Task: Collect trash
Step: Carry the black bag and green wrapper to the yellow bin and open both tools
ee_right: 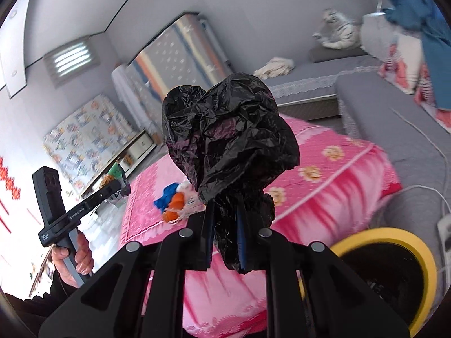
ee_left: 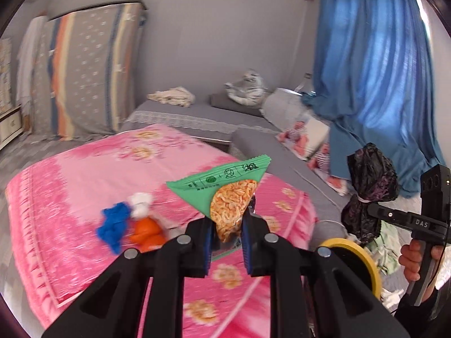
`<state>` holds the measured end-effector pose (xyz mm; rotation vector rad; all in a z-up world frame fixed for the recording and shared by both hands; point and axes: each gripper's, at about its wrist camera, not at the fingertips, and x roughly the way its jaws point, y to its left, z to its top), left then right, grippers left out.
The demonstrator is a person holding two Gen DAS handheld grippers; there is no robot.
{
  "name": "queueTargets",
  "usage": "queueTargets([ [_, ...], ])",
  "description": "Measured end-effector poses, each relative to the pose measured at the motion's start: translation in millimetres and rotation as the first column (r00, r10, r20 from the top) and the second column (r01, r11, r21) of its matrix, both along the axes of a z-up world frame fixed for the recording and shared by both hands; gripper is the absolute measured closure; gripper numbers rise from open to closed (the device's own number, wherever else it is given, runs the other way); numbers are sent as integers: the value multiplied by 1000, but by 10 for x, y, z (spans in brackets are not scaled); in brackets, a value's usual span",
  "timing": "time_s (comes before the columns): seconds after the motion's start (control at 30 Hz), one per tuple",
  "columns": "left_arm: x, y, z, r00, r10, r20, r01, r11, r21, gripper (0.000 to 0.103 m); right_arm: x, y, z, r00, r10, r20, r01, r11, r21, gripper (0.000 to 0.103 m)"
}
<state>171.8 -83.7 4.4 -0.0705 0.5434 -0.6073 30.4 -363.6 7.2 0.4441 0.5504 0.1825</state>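
Above the pink floral bed (ee_left: 84, 174), the left hand-held gripper (ee_left: 227, 236) pinches a green crinkled snack wrapper (ee_left: 222, 194) and the right hand-held gripper (ee_right: 225, 239) clamps a crumpled black plastic bag (ee_right: 228, 135); carry both steadily toward the yellow-rimmed round bin (ee_right: 400, 236) at 4 o'clock, releasing only directly over its mouth.

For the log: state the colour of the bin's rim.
Yellow; the bin shows best in the right wrist view.

Pink floral blanket (ee_left: 84, 197) on bed, blue wad (ee_left: 114, 224), white wad (ee_left: 140, 204), orange piece (ee_left: 146, 232), perhaps peel, clustered together
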Motion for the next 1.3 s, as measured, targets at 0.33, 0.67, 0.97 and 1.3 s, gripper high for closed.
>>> queueTargets([
  [0.33, -254, -1064, 16, 978, -205, 48, 202, 978, 57, 87, -490, -601, -222, 982, -189, -26, 190, 981, 30, 90],
  [0.67, -446, -1909, -164, 937, -350, 21, 346, 933, 103, 87, -767, -944, -560, 940, -326, -101, 330, 944, 30, 90],
  [0.97, -507, -2324, -355, 916, -401, -5, 398, 909, 123, 87, -907, -1143, -873, 912, -375, -166, 387, 921, 47, 90],
  [1.3, -450, -2665, -730, 900, -426, -98, 436, 889, 141, 87, -985, -1242, -1117, 873, -436, -218, 453, 891, 29, 90],
])
